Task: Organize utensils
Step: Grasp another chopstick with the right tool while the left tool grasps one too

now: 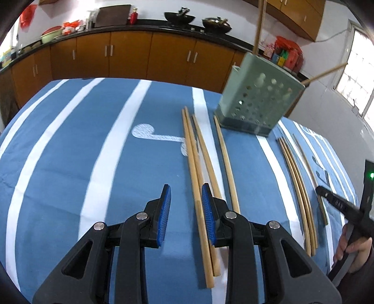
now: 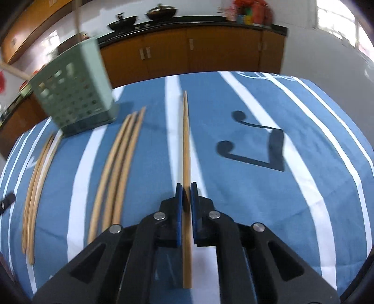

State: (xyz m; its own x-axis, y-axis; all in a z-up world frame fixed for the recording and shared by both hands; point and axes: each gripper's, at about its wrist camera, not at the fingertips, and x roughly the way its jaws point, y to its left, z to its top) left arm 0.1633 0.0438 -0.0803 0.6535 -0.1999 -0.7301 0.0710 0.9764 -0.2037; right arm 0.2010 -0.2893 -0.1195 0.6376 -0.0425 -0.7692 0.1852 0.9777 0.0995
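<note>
Wooden chopsticks lie on a blue cloth with white stripes. In the left wrist view a group of chopsticks [image 1: 198, 177] lies just right of my open, empty left gripper [image 1: 185, 205]. A second bundle [image 1: 299, 191] lies further right. A green perforated holder [image 1: 257, 98] stands behind with two chopsticks in it. In the right wrist view my right gripper [image 2: 186, 194] is shut on a pair of chopsticks [image 2: 186, 140] that point forward. The holder [image 2: 74, 93] is at the far left, with loose chopsticks [image 2: 119, 168] beside it.
More chopsticks [image 2: 35, 187] lie at the left edge of the right wrist view. Dark music-note prints [image 2: 254, 147] mark the cloth. Brown cabinets [image 1: 131, 56] and a counter with woks [image 1: 180, 16] stand behind the table. The right tool and hand [image 1: 350, 222] show at the right.
</note>
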